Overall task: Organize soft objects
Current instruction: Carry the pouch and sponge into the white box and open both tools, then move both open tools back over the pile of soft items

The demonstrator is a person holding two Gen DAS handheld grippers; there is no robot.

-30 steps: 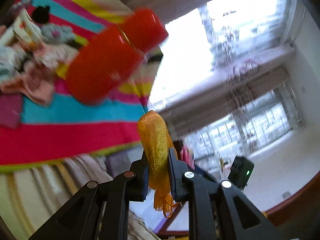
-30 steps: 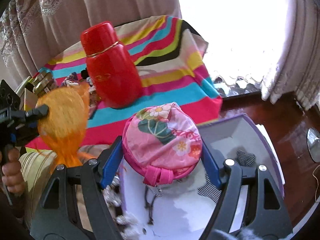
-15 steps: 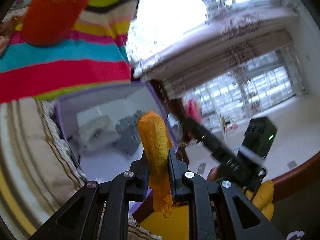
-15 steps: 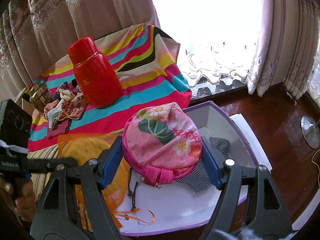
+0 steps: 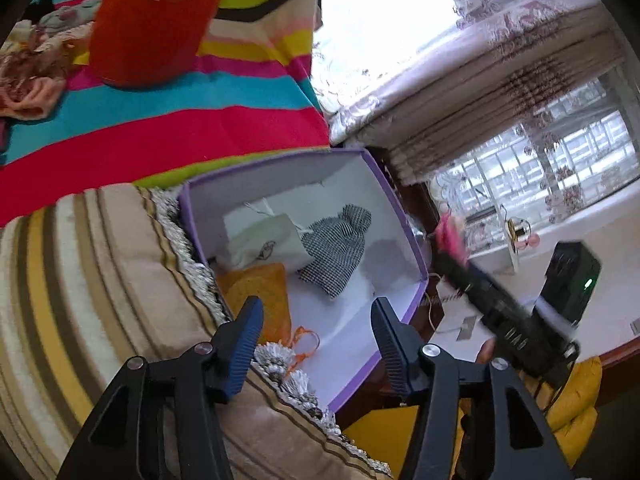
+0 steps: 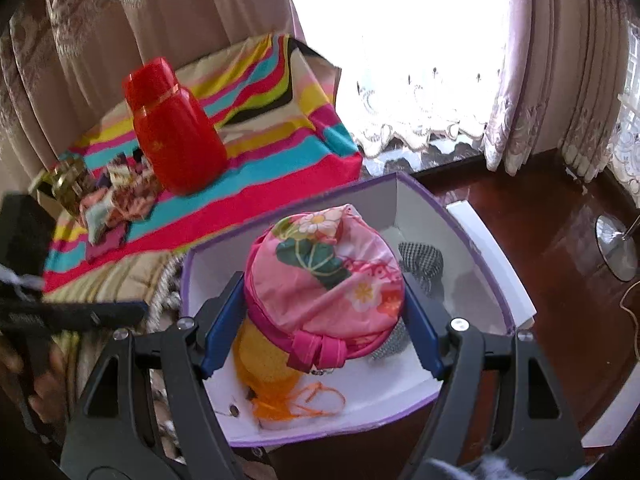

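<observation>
A purple-rimmed white box (image 5: pixel 404 220) (image 6: pixel 476 236) stands beside a striped cushion. In it lie an orange mesh pouch (image 5: pixel 256 292) (image 6: pixel 264 360), a black-and-white checked pouch (image 5: pixel 340 248) (image 6: pixel 420 260) and a white pouch (image 5: pixel 268 244). My left gripper (image 5: pixel 316 344) is open and empty, just above the box's near corner. My right gripper (image 6: pixel 320 332) is shut on a pink floral pouch (image 6: pixel 332 280) and holds it above the box. The right gripper also shows in the left wrist view (image 5: pixel 500 312), blurred, at the box's right.
A red thermos (image 6: pixel 172 132) (image 5: pixel 148 20) stands on a striped cloth (image 6: pixel 260 160) behind the box. A heap of small fabric items (image 6: pixel 112 200) lies left of the thermos. A beige striped cushion (image 5: pixel 80 300) borders the box. Dark wooden floor (image 6: pixel 560 220) lies to the right.
My left gripper has opened and let go of the orange mesh pouch, which now lies in the box. My right gripper has moved over the box with the pink pouch.
</observation>
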